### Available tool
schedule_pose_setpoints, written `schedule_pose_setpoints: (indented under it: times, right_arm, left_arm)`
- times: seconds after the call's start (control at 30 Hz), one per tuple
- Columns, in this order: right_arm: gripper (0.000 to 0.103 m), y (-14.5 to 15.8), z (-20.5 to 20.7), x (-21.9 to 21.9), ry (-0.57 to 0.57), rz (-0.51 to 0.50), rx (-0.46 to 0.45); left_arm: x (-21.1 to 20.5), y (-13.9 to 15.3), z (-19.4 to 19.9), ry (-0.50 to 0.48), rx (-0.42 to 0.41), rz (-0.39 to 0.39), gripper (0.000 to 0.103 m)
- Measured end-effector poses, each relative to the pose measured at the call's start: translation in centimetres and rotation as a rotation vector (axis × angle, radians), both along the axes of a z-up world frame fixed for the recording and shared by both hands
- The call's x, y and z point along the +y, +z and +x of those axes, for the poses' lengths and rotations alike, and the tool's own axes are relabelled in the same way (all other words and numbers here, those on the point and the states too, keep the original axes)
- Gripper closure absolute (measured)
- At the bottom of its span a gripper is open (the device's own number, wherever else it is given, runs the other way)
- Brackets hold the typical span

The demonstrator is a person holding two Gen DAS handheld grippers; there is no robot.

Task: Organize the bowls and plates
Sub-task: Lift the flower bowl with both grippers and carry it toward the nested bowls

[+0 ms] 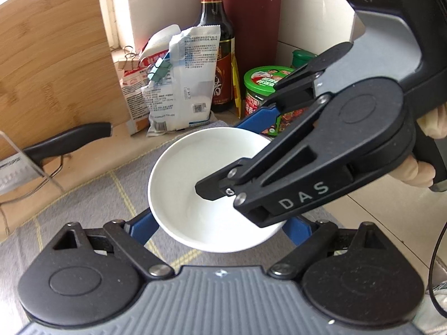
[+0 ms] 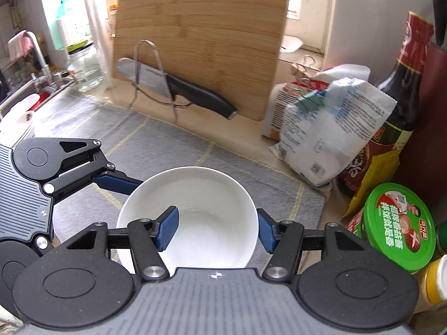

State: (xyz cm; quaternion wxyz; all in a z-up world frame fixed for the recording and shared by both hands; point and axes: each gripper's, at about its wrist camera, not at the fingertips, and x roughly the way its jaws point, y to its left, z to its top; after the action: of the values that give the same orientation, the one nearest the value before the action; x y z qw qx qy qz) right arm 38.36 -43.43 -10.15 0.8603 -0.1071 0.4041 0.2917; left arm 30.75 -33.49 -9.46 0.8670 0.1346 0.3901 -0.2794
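A white bowl (image 1: 206, 189) (image 2: 195, 217) sits upright on a grey checked mat (image 2: 156, 150). In the right wrist view my right gripper (image 2: 218, 229) is open, its left blue finger inside the bowl and its right blue finger outside the right wall, straddling the rim. In the left wrist view the right gripper's black body (image 1: 307, 176) reaches over the bowl from the right. My left gripper (image 1: 220, 234) is open, its blue fingers (image 1: 142, 223) spread wide on either side of the bowl, apart from it; it also shows in the right wrist view (image 2: 114, 182).
A bamboo cutting board (image 2: 201, 33) leans at the back with a knife (image 2: 181, 86) on a wire stand. Clipped bags (image 2: 329, 128), a dark sauce bottle (image 2: 399, 106) and a green-lidded jar (image 2: 399, 226) crowd the right. White dishes (image 2: 19, 122) and a sink are far left.
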Motion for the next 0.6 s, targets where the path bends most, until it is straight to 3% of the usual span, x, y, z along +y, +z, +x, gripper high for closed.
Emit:
schedule_pose_setpoints:
  times: [0.6]
  right_arm:
    - [0.038, 2.4, -5.5, 5.0, 0.064, 0.001, -0.022]
  left_arm:
    - [5.6, 2.6, -5.5, 0.036, 0.005, -0.015, 0.01]
